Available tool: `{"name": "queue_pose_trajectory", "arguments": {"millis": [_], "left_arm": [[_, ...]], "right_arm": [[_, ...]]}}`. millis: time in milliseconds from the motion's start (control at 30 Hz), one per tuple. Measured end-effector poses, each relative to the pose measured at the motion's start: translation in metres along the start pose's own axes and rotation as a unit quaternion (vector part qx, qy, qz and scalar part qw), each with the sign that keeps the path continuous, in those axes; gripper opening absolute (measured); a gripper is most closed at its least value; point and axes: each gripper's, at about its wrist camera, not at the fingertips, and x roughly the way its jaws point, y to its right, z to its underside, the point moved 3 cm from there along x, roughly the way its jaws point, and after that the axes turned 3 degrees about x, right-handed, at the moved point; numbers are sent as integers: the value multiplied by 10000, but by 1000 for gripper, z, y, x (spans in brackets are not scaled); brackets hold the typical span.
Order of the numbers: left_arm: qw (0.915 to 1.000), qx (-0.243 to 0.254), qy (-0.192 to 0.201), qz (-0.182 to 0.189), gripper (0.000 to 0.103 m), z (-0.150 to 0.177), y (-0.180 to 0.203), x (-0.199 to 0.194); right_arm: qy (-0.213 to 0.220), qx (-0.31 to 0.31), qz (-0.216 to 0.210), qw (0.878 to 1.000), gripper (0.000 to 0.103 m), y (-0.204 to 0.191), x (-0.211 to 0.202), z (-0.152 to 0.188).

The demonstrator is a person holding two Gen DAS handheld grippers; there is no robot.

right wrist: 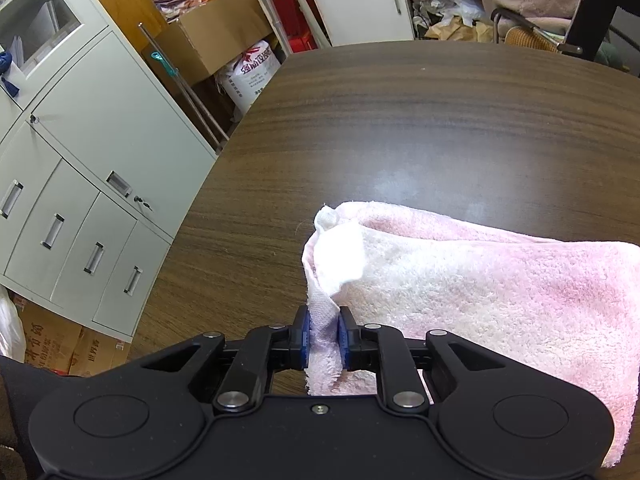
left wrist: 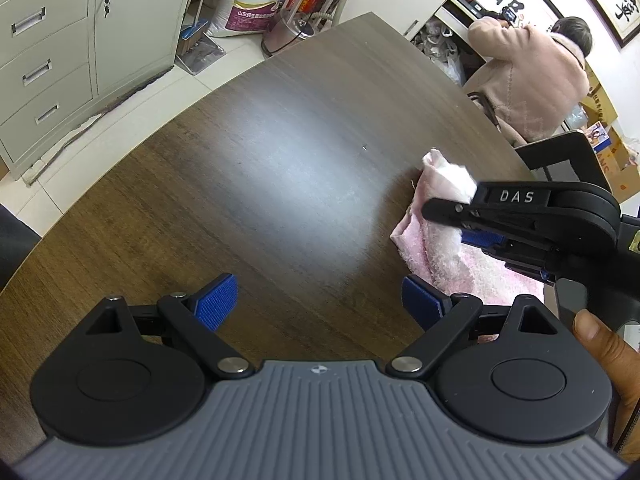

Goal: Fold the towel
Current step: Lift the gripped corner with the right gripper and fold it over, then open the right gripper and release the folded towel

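A pink towel [right wrist: 480, 292] lies bunched on the dark wooden table [right wrist: 400, 120]. My right gripper [right wrist: 323, 340] is shut on the towel's left edge, the cloth pinched between its blue pads. In the left wrist view the towel [left wrist: 436, 216] shows at the right with the right gripper [left wrist: 448, 216] clamped on it. My left gripper [left wrist: 320, 300] is open and empty, hovering over bare table to the left of the towel, its right pad close to the towel's near edge.
Grey metal cabinets [right wrist: 80, 200] stand to the left of the table. Sacks and cardboard boxes [right wrist: 224, 36] crowd the floor beyond the far edge. A person in a pink coat [left wrist: 532, 76] sits at the table's far right by a black chair [left wrist: 560, 156].
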Motion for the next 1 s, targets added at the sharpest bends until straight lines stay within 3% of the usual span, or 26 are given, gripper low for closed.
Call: {"name": "queue_pose_trajectory", "arguments": {"millis": [67, 167, 1000], "left_arm": [[10000, 29, 10, -18, 90, -1, 1, 0], [10000, 61, 22, -30, 90, -1, 2, 0], [9997, 240, 54, -20, 90, 0, 11, -4]], "right_arm": [[34, -8, 24, 10000, 46, 0, 0, 0], [137, -80, 108, 9998, 64, -2, -3, 1], [585, 107, 101, 9982, 68, 19, -51, 4]]}}
